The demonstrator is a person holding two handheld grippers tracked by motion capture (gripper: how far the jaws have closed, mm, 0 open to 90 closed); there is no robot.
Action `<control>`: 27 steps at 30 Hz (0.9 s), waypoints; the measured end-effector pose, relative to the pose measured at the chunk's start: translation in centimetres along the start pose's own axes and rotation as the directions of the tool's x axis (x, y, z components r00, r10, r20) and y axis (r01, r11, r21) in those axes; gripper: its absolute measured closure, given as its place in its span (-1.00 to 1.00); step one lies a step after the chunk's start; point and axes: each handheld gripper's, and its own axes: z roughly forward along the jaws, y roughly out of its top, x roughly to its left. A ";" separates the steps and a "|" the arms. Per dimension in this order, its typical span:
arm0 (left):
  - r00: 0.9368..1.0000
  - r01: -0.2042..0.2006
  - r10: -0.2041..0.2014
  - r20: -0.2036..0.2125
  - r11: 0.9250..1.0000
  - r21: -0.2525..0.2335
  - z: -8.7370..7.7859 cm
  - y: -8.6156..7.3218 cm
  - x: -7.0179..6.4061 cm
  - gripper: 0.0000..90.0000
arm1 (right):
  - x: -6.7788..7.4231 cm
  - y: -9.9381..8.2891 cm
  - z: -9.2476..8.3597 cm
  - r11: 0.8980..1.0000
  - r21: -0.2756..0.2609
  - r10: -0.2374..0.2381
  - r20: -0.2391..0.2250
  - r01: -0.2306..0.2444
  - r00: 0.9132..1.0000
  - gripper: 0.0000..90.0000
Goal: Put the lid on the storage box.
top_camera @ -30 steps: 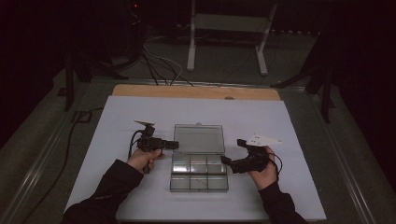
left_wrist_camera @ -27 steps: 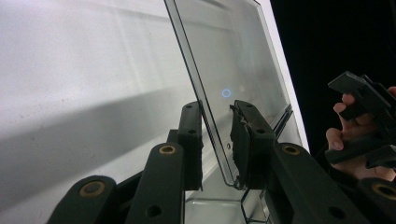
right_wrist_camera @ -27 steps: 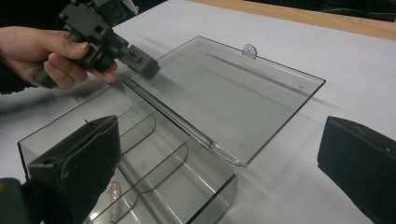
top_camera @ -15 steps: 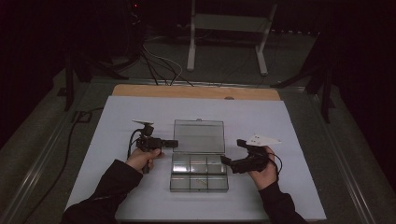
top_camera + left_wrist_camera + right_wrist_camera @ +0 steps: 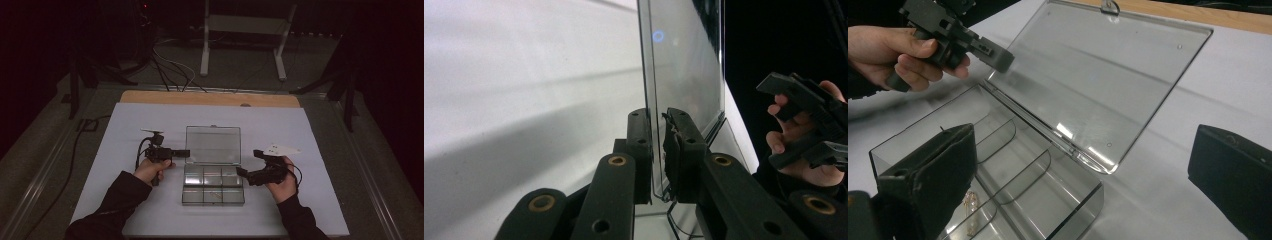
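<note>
Clear plastic compartment box (image 5: 213, 185) sits near the middle of the table, toward the front edge. Base divided into small cells in two rows; walls see-through, faintly grey. A small pale item lies in one front cell, too small to identify. Lid (image 5: 213, 145) hinged along the far side of the base, swung open and leaning back, a small latch tab at its top edge.

Left gripper (image 5: 184, 153) at the lid's left edge: in the left gripper view its fingers (image 5: 640, 145) have just been closing and now pinch the thin lid edge between them. Right gripper (image 5: 242, 173) just beside the box's right side; its fingers (image 5: 933, 170) stand wide apart, holding nothing, with the base's near corner between them.

Table (image 5: 320, 165) covered in a plain white sheet; bare wooden strip (image 5: 210, 98) along the far edge. Room dark. Grey floor beyond, loose cables (image 5: 170, 67), a white metal stand (image 5: 245, 30).
</note>
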 end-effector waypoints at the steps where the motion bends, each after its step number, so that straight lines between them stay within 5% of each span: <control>1: 1.000 -0.002 0.002 0.002 1.000 0.001 0.0 0.0 0.0 0.88 | 0.0 0.0 0.0 1.000 -0.001 0.001 -0.001 -0.001 1.000 -1.00; 14: 0.996 -0.092 0.092 0.001 0.996 -0.008 -0.4 -0.1 -0.4 0.90 | -0.1 0.0 -0.1 1.000 -0.004 0.013 -0.005 -0.013 1.000 -1.00; 27: 0.979 -0.204 0.204 -0.013 0.979 -0.022 -0.7 -0.4 -0.9 0.92 | -0.1 -0.1 -0.2 1.000 -0.002 0.018 -0.008 -0.018 1.000 -1.00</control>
